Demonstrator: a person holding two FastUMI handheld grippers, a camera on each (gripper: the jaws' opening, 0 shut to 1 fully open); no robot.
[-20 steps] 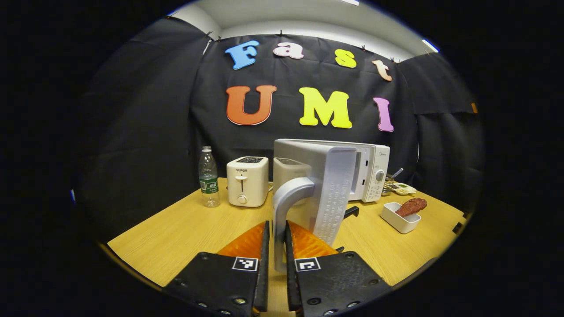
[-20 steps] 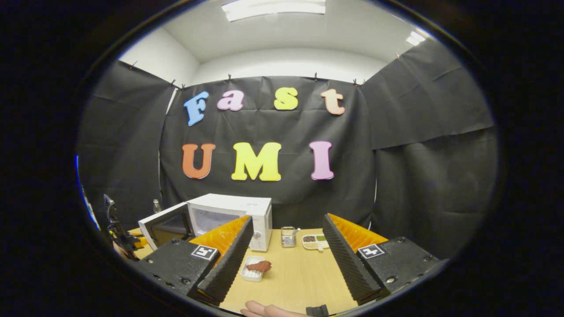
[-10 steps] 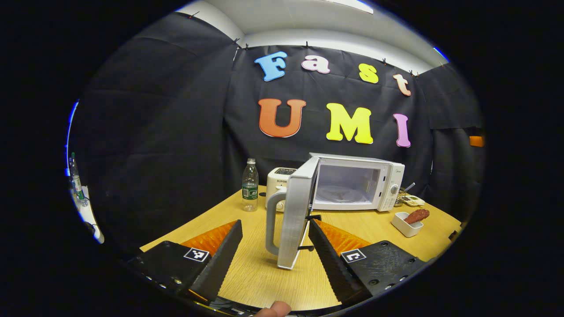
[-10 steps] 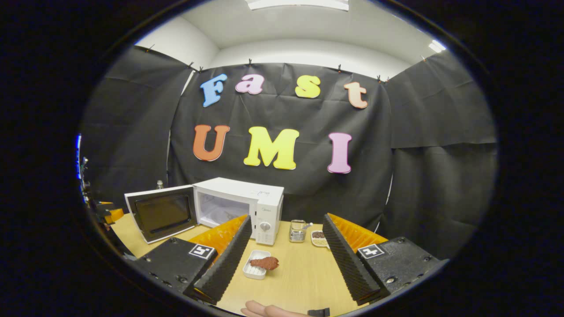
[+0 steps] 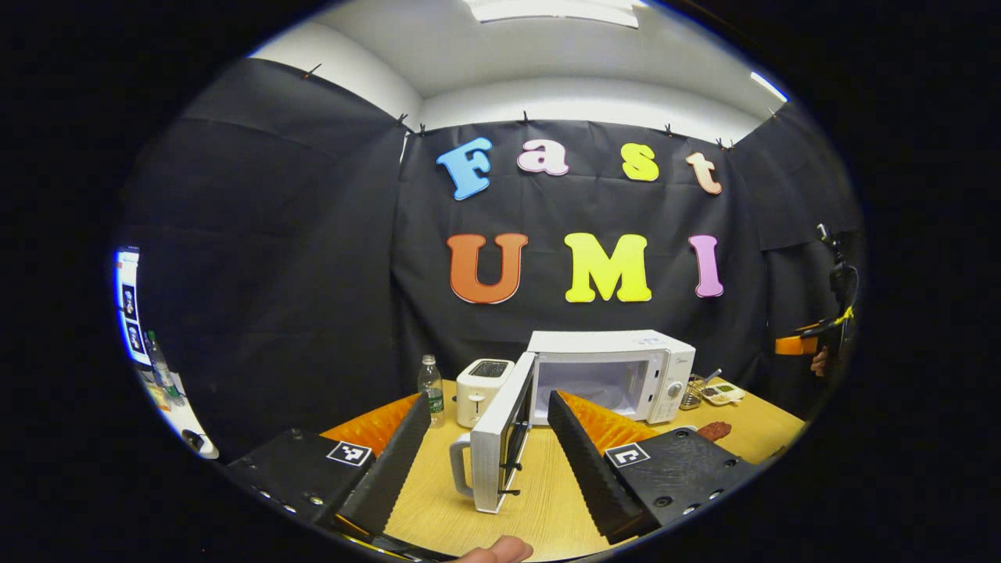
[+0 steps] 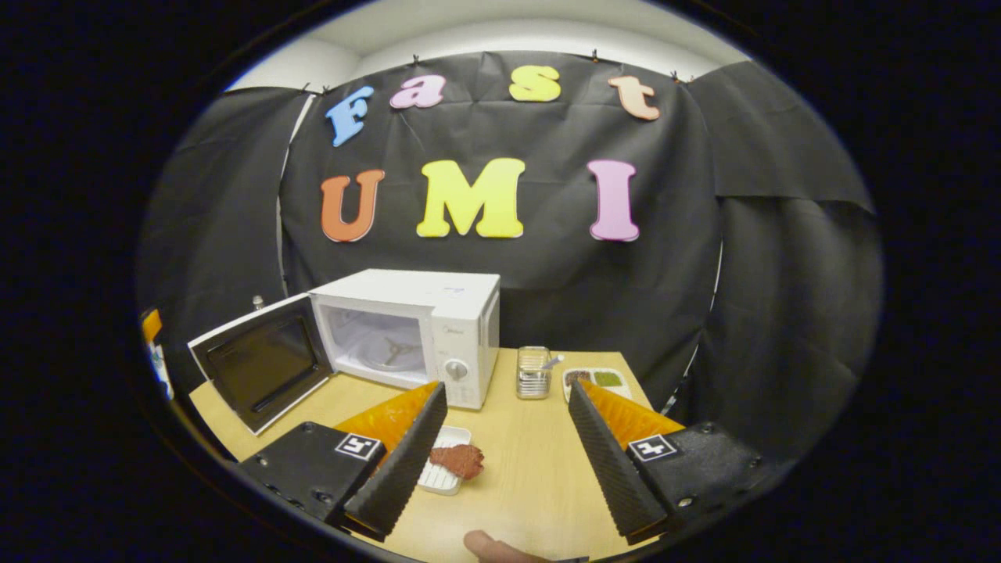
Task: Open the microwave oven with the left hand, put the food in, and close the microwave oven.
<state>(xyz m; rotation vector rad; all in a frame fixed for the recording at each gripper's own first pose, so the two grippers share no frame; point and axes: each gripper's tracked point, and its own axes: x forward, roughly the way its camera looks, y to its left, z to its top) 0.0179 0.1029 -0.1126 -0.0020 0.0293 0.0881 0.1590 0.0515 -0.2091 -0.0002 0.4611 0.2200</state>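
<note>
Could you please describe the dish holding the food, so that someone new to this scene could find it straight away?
Start at the white microwave, which stands on the wooden table with its door swung open. On the table in front of its control panel lies a small white rectangular dish carrying a reddish-brown piece of food. Unlike the divided tray and metal holder farther back, it holds one single lump.

White microwave [image 6: 414,328], reddish-brown food [image 6: 457,460], light wooden table [image 6: 532,477].

The wooden table [image 6: 539,469] carries the open microwave [image 6: 414,328], a food tray [image 6: 447,467] — just ahead of the right gripper [image 6: 500,450] — a metal cup [image 6: 533,374], toaster [image 5: 483,381] and bottle [image 5: 430,388].
</note>
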